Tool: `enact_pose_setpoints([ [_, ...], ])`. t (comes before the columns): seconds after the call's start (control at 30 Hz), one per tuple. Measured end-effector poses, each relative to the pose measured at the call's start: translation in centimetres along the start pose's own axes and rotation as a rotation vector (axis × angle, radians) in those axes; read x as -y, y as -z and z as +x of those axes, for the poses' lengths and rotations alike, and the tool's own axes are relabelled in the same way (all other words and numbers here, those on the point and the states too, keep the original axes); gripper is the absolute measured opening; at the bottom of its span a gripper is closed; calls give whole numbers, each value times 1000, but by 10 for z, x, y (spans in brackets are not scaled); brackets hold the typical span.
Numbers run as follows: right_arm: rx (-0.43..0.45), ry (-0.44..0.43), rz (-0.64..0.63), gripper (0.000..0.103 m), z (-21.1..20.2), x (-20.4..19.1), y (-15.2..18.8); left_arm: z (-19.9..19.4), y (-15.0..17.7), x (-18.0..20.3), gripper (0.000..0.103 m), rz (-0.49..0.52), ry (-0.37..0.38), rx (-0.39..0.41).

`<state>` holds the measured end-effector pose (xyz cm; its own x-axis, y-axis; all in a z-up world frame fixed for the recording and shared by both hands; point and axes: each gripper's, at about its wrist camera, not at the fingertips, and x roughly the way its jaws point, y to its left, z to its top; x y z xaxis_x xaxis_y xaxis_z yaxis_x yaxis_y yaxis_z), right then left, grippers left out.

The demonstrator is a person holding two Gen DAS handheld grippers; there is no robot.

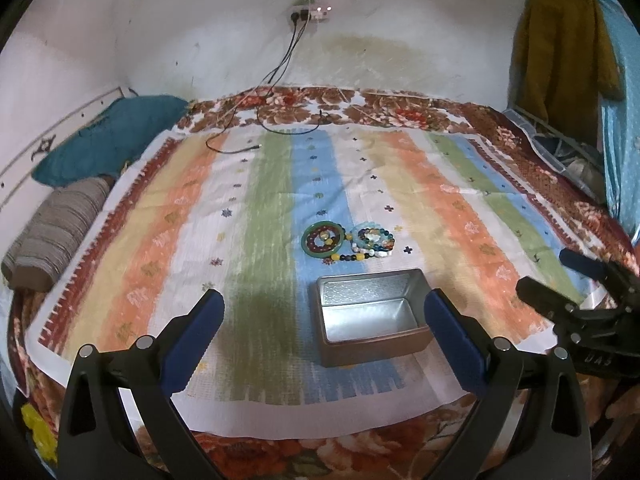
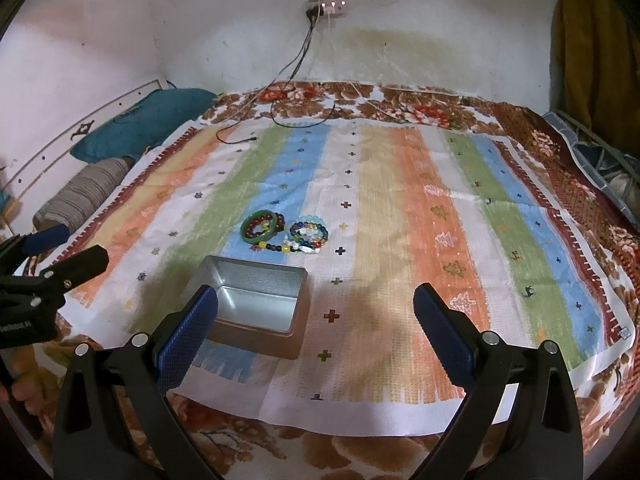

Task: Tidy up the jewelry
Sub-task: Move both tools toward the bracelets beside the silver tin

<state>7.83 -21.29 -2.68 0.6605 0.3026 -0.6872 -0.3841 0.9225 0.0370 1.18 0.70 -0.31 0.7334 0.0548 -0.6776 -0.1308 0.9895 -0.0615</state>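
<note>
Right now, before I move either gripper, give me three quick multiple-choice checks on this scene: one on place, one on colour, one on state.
1. Where does the jewelry lie?
A. inside the tin
B. on the cloth beyond the tin
C. on the teal pillow

2. What colour is the big bangle?
A. green
B. silver
C. pink

3. What is the state of the metal tin?
A. lidded
B. open and empty
C. open and full of beads

Answers: 1 B, the pile sits on the striped cloth past the tin's far wall. 2 A, its ring shows green. 3 B, its bare shiny floor shows.
</note>
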Motion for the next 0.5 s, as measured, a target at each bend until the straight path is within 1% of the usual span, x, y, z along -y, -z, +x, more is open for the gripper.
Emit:
enact_pose_setpoints([
  [0.1,-17,-2,12,99,7,2,-3,4,-4,-10,98,-55,14,-19],
  [0.17,-20,-1,13,99,9,3,-5,8,-8,-14,98,-70,13,-29],
  [0.33,-36,-2,23,99,15,7,-12,14,-17,-9,98,-42,-15,-29],
  [0.5,-40,10,31,99,23,10,-24,21,-22,-9,98,-36,-15,-56],
])
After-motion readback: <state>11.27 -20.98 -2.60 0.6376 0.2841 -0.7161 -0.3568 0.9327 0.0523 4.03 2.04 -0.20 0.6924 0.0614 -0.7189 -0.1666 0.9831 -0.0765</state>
